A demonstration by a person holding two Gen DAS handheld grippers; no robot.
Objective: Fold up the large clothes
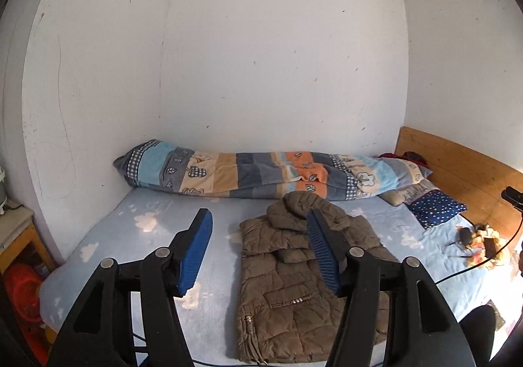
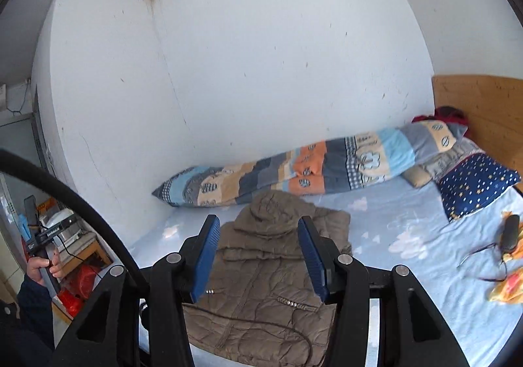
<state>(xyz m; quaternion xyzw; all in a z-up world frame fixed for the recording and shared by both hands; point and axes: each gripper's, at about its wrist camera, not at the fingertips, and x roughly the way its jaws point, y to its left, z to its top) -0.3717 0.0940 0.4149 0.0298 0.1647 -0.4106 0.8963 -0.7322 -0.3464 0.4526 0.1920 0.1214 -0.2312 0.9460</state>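
Observation:
A brown quilted hooded jacket [image 1: 294,285] lies folded into a narrow shape on the light blue bed sheet [image 1: 137,242], hood toward the wall. My left gripper [image 1: 259,215] hovers above the bed, short of the jacket, blue pads apart and nothing between them. The right wrist view shows the same jacket [image 2: 261,285] straight ahead and below. My right gripper [image 2: 258,220] is also open and empty above it. A thin black cable [image 2: 261,324] lies across the jacket's near part. At the left edge a hand [image 2: 42,265] grips a black handle.
A rolled patchwork quilt [image 1: 261,177] lies along the white wall. A navy star pillow [image 1: 436,206] and wooden headboard [image 1: 457,164] are at the right. Small items and a cable [image 1: 480,242] lie on the sheet's right side. A wooden stand [image 1: 19,236] and red basin [image 1: 23,295] sit left.

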